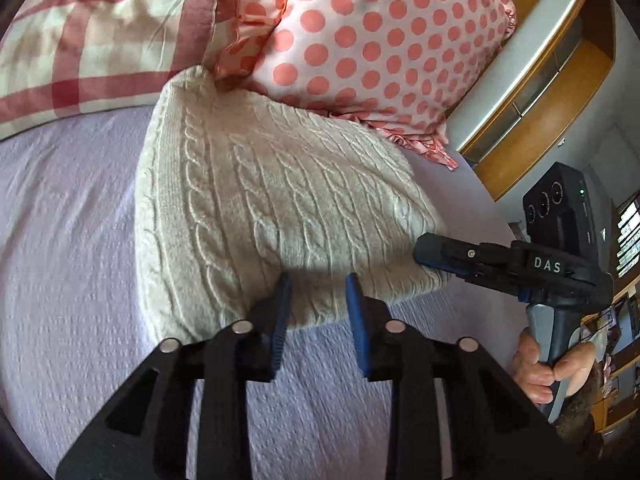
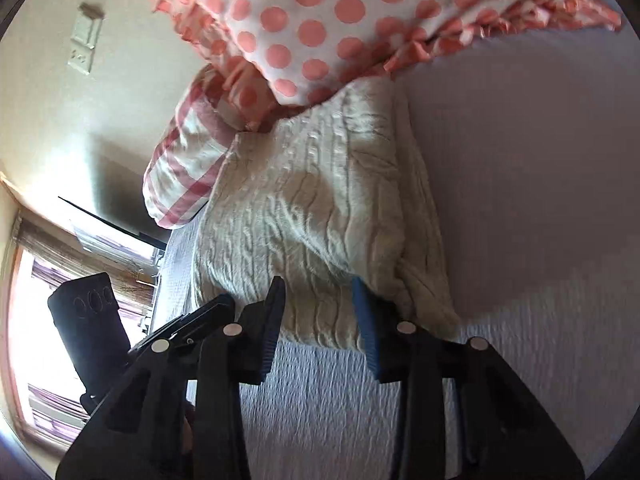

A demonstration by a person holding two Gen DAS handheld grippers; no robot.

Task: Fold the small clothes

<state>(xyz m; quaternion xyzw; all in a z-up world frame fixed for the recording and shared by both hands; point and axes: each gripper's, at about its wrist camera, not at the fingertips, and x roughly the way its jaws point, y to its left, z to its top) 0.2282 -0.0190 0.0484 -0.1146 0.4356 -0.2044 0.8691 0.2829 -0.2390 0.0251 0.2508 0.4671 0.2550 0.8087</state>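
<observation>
A cream cable-knit sweater [image 1: 272,208] lies folded in a thick bundle on the lilac bedspread [image 1: 68,248]. It also shows in the right wrist view [image 2: 316,216]. My left gripper [image 1: 318,284] is open and empty, its blue-padded fingertips at the sweater's near edge. My right gripper [image 2: 318,286] is open and empty, its fingertips at the sweater's near edge from the other side. In the left wrist view the right gripper [image 1: 424,252] reaches in from the right, close to the sweater's right corner. The left gripper's body shows at lower left in the right wrist view.
A polka-dot pillow [image 1: 376,40] and a red-checked pillow [image 1: 100,48] lie behind the sweater, touching it. Wooden furniture [image 1: 548,92] stands beyond the bed's right edge. A window [image 2: 40,300] and a wall socket [image 2: 84,44] show in the right wrist view.
</observation>
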